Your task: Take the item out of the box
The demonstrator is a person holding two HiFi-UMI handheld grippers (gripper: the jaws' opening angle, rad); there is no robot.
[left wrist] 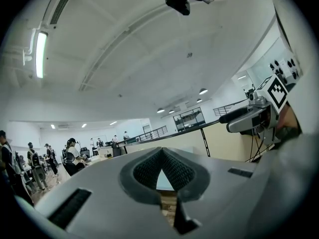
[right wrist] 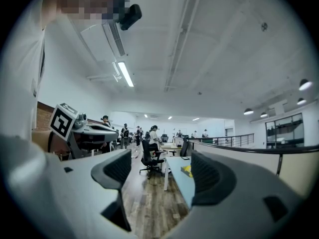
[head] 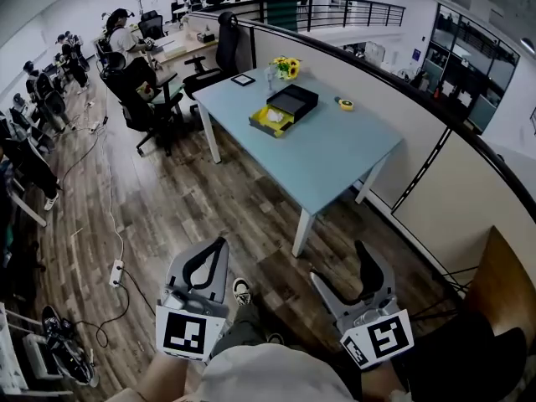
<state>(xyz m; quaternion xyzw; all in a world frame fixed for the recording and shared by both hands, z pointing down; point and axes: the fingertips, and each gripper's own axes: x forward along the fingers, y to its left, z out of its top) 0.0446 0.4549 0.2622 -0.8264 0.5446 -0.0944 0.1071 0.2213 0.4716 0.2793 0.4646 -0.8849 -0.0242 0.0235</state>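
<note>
Left gripper, head view: hangs low at near left above the wood floor, jaws pressed tip to tip, nothing held. Right gripper: hangs low at near right, jaws spread wide, nothing between. Box: sits far ahead on the blue table, well apart from both grippers and roughly between their two lines, so about equally near either hand. Yellow tray: juts out of the box toward near left, setting the long axis from near left to far right. Pale item: lies uncovered in that tray, not yet lifted.

Left gripper view: confirms closed jaws, with only a pale sliver, probably the table, showing through the gap under the tips. Points mostly at ceiling.

Right gripper view: shows dark pads standing apart and empty, with the table far ahead in the gap and the tray just inside the right pad's edge.

Calls first for a walk forward. Probably favours the right gripper, open and aimed at the table, coming in at the tray's near-left end.
</note>
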